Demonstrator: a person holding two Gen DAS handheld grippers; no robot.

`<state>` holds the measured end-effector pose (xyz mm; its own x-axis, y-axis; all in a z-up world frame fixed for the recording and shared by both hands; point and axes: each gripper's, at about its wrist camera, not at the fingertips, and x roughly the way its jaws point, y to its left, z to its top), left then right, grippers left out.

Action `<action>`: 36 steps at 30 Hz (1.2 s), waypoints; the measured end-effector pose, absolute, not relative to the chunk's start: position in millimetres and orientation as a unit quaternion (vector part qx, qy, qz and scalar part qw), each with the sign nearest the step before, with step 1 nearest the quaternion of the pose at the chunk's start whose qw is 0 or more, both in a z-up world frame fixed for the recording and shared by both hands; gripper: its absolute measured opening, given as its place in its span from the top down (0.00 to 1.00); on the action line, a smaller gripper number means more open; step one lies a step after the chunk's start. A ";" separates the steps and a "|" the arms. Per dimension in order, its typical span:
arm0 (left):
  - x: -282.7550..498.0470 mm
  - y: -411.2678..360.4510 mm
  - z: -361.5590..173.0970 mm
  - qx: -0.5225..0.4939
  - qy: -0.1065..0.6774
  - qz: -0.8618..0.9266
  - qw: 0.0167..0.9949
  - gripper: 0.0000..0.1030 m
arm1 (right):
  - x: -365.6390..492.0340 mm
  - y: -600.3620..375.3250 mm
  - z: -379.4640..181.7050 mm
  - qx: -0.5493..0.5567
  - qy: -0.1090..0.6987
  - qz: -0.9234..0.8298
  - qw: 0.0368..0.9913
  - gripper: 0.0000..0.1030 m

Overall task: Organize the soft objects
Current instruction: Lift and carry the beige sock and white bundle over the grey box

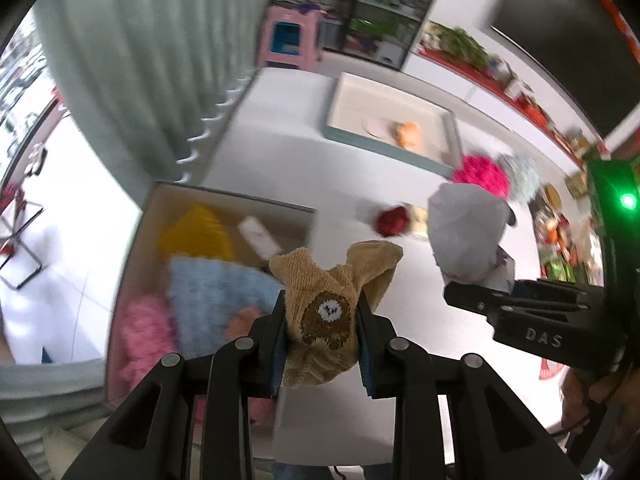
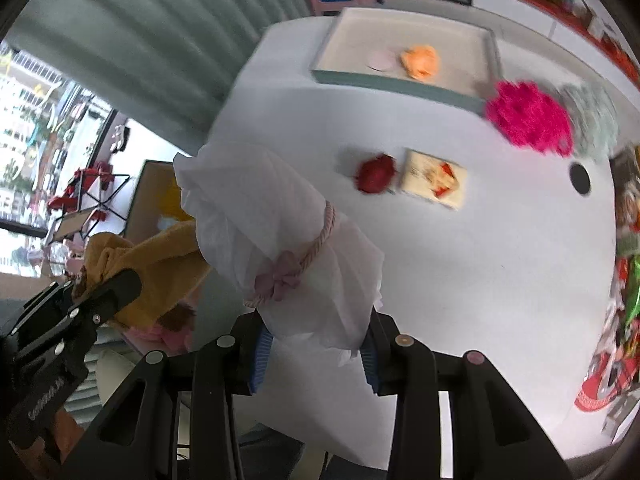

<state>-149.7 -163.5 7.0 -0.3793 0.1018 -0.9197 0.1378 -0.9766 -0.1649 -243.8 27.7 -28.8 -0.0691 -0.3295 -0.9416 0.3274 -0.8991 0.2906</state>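
Observation:
My left gripper (image 1: 322, 328) is shut on a tan sock (image 1: 332, 300) with a brown bear face, held in the air over the edge of a cardboard box (image 1: 160, 216). That box holds yellow, blue and pink soft pieces. My right gripper (image 2: 316, 344) is shut on a white fabric pouch (image 2: 276, 232) tied with a pink cord, raised above the white table (image 2: 500, 272). In the left wrist view the right gripper (image 1: 476, 300) and the pouch (image 1: 466, 232) hang to the right. In the right wrist view the left gripper (image 2: 104, 292) and the sock (image 2: 152, 264) sit lower left.
On the table lie a red ball (image 2: 376, 172), a printed packet (image 2: 434, 184), a magenta pompom (image 2: 530, 118) and a pale fluffy item (image 2: 592, 116). A grey-rimmed tray (image 2: 400, 80) at the far end holds an orange soft piece (image 2: 420, 60) and a pink disc (image 2: 382, 60).

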 end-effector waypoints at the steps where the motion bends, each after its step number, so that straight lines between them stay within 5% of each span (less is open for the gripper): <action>1: -147.7 -171.4 7.4 0.556 0.109 -0.824 0.020 0.70 | -243.0 20.2 -27.3 0.642 0.003 -0.731 0.229 0.60; 36: -81.8 -282.0 -9.9 0.546 0.160 -0.811 0.135 0.70 | -190.9 -127.1 -13.2 0.623 0.101 -0.702 0.330 0.60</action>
<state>-81.8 -282.0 -9.9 -0.3668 -0.0430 -0.9293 0.3936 -0.9123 -0.1131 -190.9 -127.1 -13.2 -0.0059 -0.3378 -0.9412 0.5884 -0.7622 0.2699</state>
